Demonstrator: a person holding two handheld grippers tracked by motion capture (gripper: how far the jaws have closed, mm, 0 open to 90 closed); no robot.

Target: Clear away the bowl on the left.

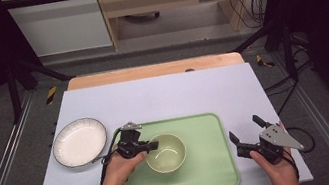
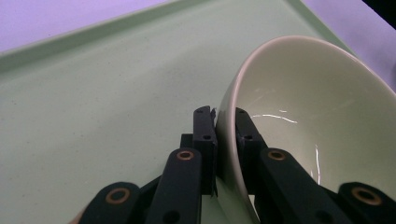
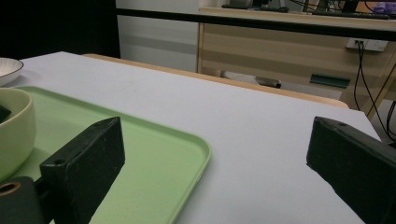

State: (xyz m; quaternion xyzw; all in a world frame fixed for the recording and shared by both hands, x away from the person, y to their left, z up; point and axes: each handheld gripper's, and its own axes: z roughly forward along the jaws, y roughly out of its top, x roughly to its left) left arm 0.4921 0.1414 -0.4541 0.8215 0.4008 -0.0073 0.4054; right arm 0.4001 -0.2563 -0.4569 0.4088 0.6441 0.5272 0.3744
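At the far left of the high view, a white plate (image 1: 79, 142) with a thin dark rim lies on the pale sheet that covers the bench (image 1: 163, 95), just beside the left edge of the green tray (image 1: 205, 166) and apart from it; a sliver of the same plate (image 3: 8, 68) shows at the left edge of the right gripper view. Next comes the person's left hand (image 1: 117, 170), which reaches in from the bottom edge and holds the left gripper (image 1: 152, 146) over the left part of the tray. This gripper is clamped on the near-left rim of the pale green bowl (image 1: 165, 152): in the left gripper view, one black jaw lies against the outside of the bowl's wall (image 2: 299, 116) and the other against the inside, with the thin rim pinched between them. The bowl sits on the tray, a little left of its middle, and in the left gripper view it looks tilted, though whether its base is off the tray floor (image 2: 102, 102) cannot be told. Farther right, past the tray's right edge, the right hand (image 1: 278, 164) holds the right gripper (image 1: 245, 128) over bare bench, well apart from the bowl. Its jaws stand wide apart with nothing between them, as the right gripper view shows, where the tray's rounded corner (image 3: 198, 149) lies between the two black jaws and the bowl (image 3: 14, 130) sits at the left.
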